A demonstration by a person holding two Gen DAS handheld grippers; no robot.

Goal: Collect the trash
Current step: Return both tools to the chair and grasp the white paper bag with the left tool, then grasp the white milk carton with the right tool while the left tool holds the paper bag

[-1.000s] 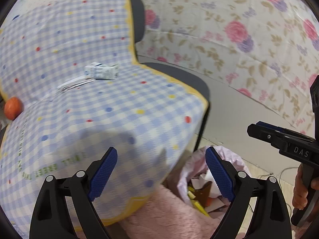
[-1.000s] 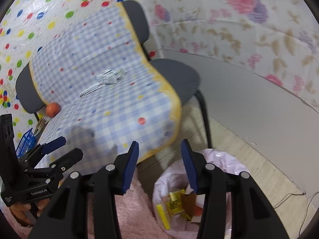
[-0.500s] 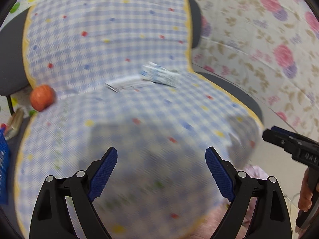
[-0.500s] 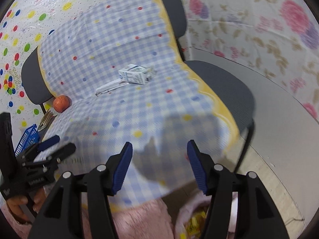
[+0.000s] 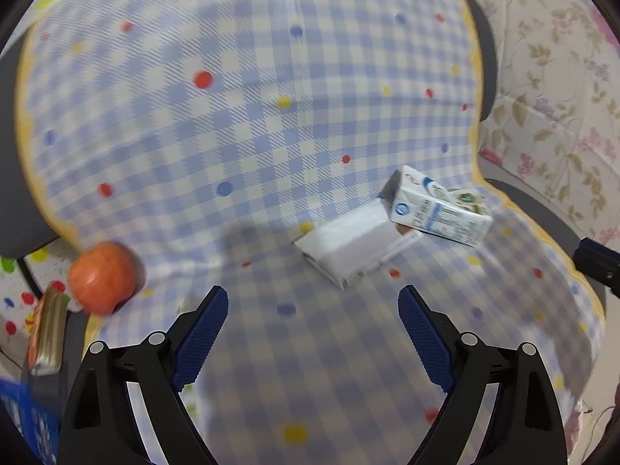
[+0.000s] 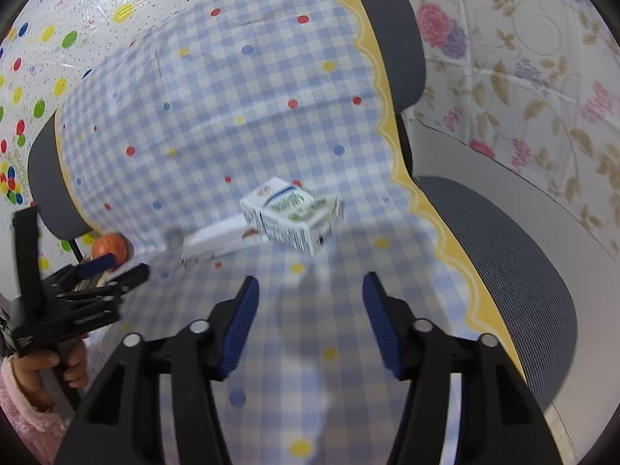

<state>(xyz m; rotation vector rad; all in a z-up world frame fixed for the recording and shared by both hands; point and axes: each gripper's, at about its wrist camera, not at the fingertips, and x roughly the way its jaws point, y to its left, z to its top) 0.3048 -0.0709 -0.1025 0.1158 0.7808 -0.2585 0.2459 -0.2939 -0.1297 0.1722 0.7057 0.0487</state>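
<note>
A chair draped in a blue-and-white checked cloth (image 5: 248, 124) with coloured dots fills both wrist views. On the seat lies a small white milk carton (image 5: 440, 213) on its side, one end resting on a flat white packet (image 5: 356, 246) beside it. In the left wrist view the carton sits at about two o'clock from the left gripper (image 5: 312, 333), the packet at about one o'clock; both are apart from the blue pads. The left gripper's jaws are spread wide with nothing between them. An orange-red apple (image 5: 101, 277) rests at the cloth's edge, at about nine o'clock.

In the right wrist view the carton (image 6: 292, 215) lies near twelve o'clock from the right gripper (image 6: 310, 325), whose jaws are closing with nothing between them. The left gripper (image 6: 112, 271), held in a hand (image 6: 58, 364) with a pink sleeve, appears at nine o'clock.
</note>
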